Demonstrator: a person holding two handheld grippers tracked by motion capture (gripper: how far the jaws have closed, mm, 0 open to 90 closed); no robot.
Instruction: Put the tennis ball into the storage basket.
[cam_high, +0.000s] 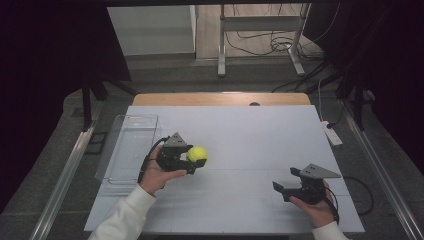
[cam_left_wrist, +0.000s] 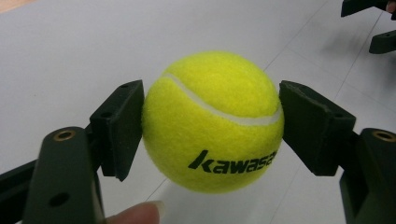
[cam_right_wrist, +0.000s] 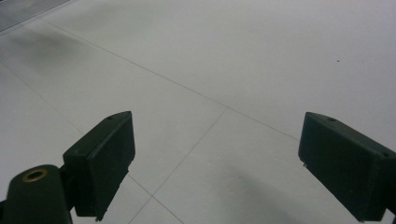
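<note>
At nine o'clock on the white table (cam_high: 250, 135) lies a clear plastic tray (cam_high: 131, 145), hanging partly over the table's left edge, its near end just beside the person's left hand (cam_high: 156, 176). Just to the right of the tray, the left gripper (cam_high: 194, 161) points toward three o'clock and is clamped on a yellow tennis ball (cam_high: 197, 154). From that gripper's own view the two black pads press the ball (cam_left_wrist: 212, 121) at nine and three o'clock, black lettering runs across its lower half, a white seam curves over its top, and a fingertip (cam_left_wrist: 135, 213) shows at six o'clock below it; the ball looks lifted clear of the table. Well apart, toward four o'clock on the table, the right gripper (cam_high: 284, 179) rests in the right hand (cam_high: 315, 206), pointing toward nine o'clock. Its jaws stand wide apart over bare tabletop (cam_right_wrist: 224, 74), with nothing between them.
</note>
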